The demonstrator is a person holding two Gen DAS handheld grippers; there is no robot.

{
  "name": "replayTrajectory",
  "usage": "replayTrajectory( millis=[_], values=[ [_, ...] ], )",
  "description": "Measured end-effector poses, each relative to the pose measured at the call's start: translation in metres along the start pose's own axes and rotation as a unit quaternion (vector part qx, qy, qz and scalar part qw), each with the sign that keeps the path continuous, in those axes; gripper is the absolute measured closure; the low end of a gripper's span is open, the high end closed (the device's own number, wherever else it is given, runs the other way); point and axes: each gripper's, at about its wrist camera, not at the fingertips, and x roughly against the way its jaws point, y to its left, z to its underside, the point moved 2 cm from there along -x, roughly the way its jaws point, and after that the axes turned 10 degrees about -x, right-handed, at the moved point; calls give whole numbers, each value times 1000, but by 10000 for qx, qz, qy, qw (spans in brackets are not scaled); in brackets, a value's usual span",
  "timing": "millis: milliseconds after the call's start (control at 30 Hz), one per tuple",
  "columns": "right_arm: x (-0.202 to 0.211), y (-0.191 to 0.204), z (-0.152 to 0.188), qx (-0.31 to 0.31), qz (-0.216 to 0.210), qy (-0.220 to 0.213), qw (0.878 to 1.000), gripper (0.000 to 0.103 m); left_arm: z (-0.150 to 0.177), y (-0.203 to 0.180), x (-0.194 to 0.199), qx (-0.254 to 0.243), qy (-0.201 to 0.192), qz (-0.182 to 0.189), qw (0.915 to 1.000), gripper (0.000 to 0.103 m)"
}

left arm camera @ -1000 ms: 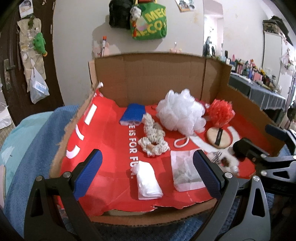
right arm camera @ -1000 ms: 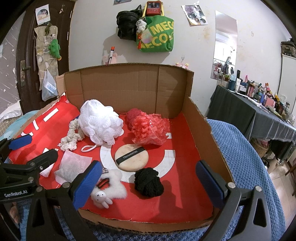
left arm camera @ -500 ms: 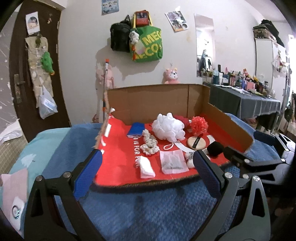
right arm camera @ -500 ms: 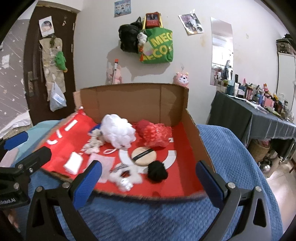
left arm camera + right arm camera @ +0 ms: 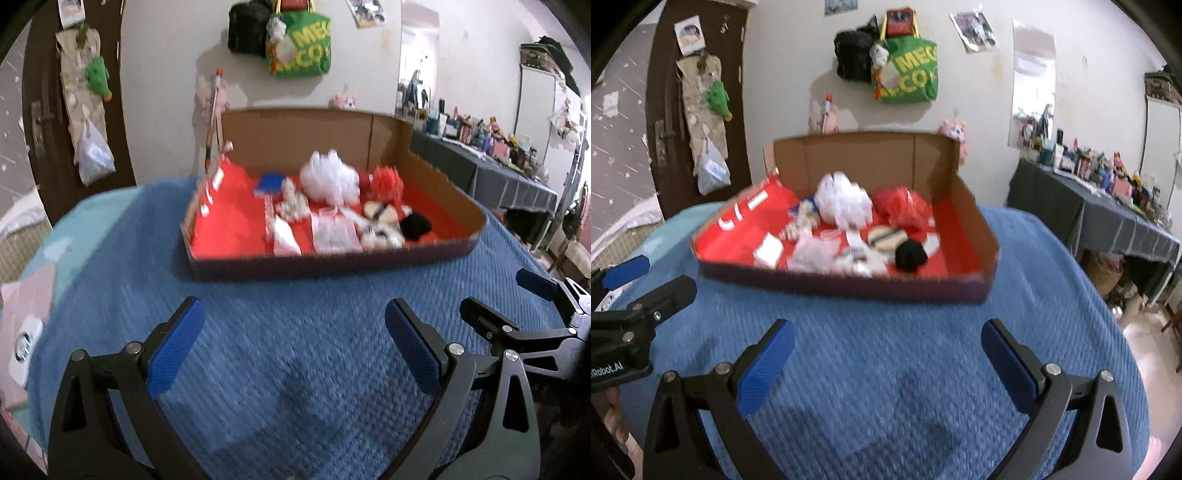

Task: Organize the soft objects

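A shallow cardboard box (image 5: 443, 254) (image 5: 971, 210) with a red lining lies on a blue blanket. Inside it are a white mesh puff (image 5: 328, 177) (image 5: 842, 201), a red mesh puff (image 5: 386, 181) (image 5: 903, 205), a black yarn ball (image 5: 415, 225) (image 5: 910, 254), a round beige powder puff (image 5: 378, 211) (image 5: 886, 236), a blue cloth (image 5: 269, 183), a cream scrunchie (image 5: 293, 206) and a folded white cloth (image 5: 282, 236) (image 5: 768, 249). My left gripper (image 5: 293, 347) and right gripper (image 5: 886, 354) hang open and empty over the blanket, well short of the box. The view is blurred.
The blue blanket (image 5: 295, 332) (image 5: 886, 332) spreads in front of the box. A dark door (image 5: 665, 110) stands at left, bags (image 5: 905, 70) hang on the wall, and a dark-clothed table (image 5: 1089, 206) with several small items stands at right.
Both grippers have pulled back from the box, which now looks smaller and farther away. More blue blanket shows in front. Both stay open and empty.
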Motion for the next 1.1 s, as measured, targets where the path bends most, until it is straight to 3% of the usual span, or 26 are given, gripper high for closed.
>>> replayTrajectory(
  millis=[333,500,700,1100],
  values=[
    [-29,-17,24,-41,391,696,9968,0,26,-11,-40,-37,682,28,9977,3],
    [-37,-22,30,-128,486,901,9947,0,37,-7,-59,84,1205,-40,9927,3],
    [-44,-34,32,-469,428,1155,9913,0,36,-9,-63,11,1268,-117,9919,0],
    [-49,-29,32,-337,585,1193,9906,0,36,-9,-68,15,1317,-63,9913,0]
  ],
)
